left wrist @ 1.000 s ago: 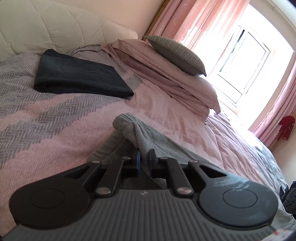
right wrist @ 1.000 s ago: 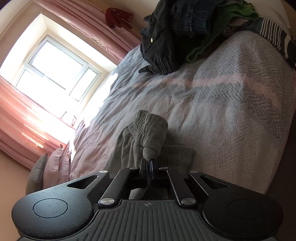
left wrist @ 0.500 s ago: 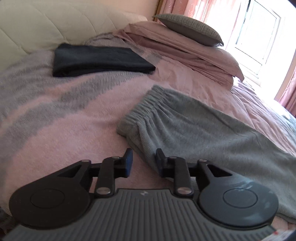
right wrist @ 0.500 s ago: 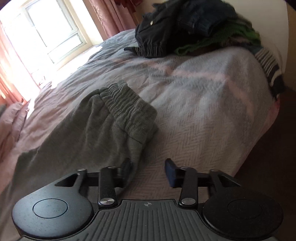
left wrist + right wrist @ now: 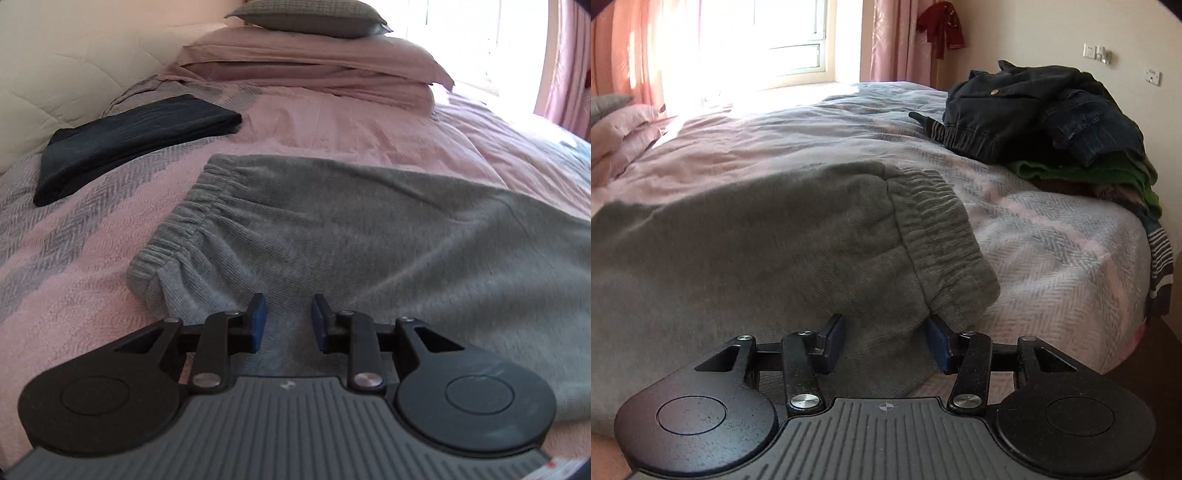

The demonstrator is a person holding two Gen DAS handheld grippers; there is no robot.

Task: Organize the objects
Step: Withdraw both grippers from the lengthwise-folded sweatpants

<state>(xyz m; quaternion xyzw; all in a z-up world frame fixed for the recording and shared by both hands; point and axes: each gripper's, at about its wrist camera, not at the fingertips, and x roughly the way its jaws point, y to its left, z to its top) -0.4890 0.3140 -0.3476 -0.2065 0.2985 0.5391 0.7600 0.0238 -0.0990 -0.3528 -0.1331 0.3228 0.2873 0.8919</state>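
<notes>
Grey sweatpants (image 5: pixel 369 240) lie spread flat across the pink and grey bed cover (image 5: pixel 74 288). In the left wrist view one gathered elastic end (image 5: pixel 177 236) lies just ahead of my left gripper (image 5: pixel 288 317), which is open, its blue pads apart above the near edge of the fabric. In the right wrist view the same sweatpants (image 5: pixel 757 251) show their other ribbed end (image 5: pixel 934 229). My right gripper (image 5: pixel 886 339) is open wider, with the near corner of the fabric lying loose between its pads, not pressed.
A folded dark garment (image 5: pixel 129 147) lies near the padded headboard (image 5: pixel 74 74). Pillows (image 5: pixel 314 55) are stacked at the head of the bed. A pile of jackets and green clothes (image 5: pixel 1045 114) sits at the bed's far corner. The bed edge (image 5: pixel 1126 332) drops off on the right.
Both grippers were shut on bunched ends of the sweatpants and have opened and let go. The sweatpants now lie flat, and both views have rolled level and sunk toward the bed.
</notes>
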